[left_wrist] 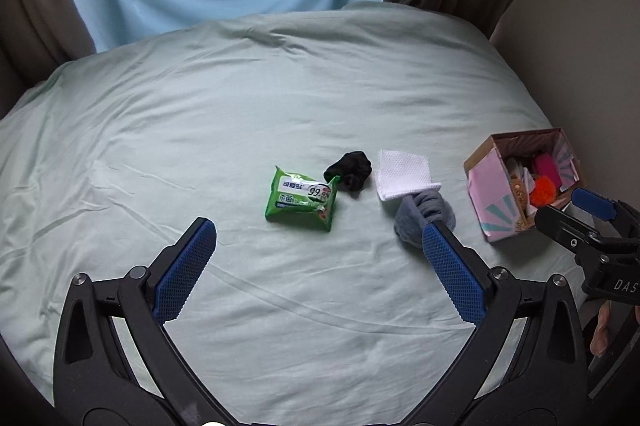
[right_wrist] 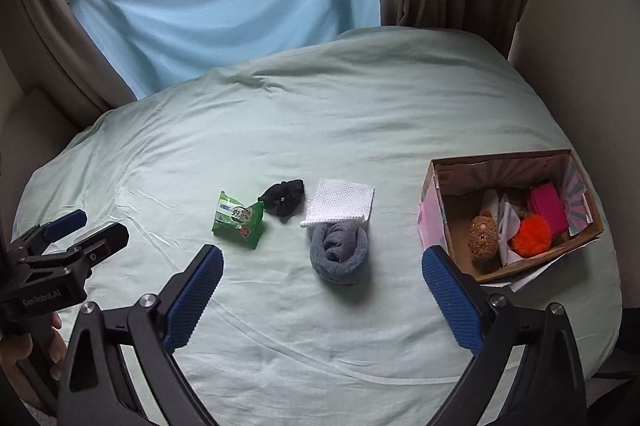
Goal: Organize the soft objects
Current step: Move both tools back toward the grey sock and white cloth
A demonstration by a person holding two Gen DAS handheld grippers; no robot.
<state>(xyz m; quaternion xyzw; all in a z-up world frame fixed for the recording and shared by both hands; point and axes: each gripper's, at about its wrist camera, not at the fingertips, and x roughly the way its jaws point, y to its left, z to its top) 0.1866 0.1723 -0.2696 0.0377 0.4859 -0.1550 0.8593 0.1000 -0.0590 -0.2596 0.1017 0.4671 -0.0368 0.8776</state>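
Right wrist view shows the right tongs (right_wrist: 322, 300) spread wide and empty, hovering above the pale green bed sheet (right_wrist: 360, 106) with the rolled grey-blue towel (right_wrist: 339, 253) lying between and just beyond the blue pads. A white textured cloth square (right_wrist: 340, 206) touches the roll's far edge; a black fabric scrunchie (right_wrist: 283, 198) and a green plastic wipes packet (right_wrist: 239, 219) lie to its left. The open cardboard box (right_wrist: 436, 182), already holding an orange pompom and other soft pieces, sits to the right. Sorting looks partly done; the next move probably calls for lowering onto the roll, closing, then carrying it to the box. The left tongs (left_wrist: 320, 266) also hang wide open and empty, low and level, nearest the packet, though distortion makes depth uncertain.
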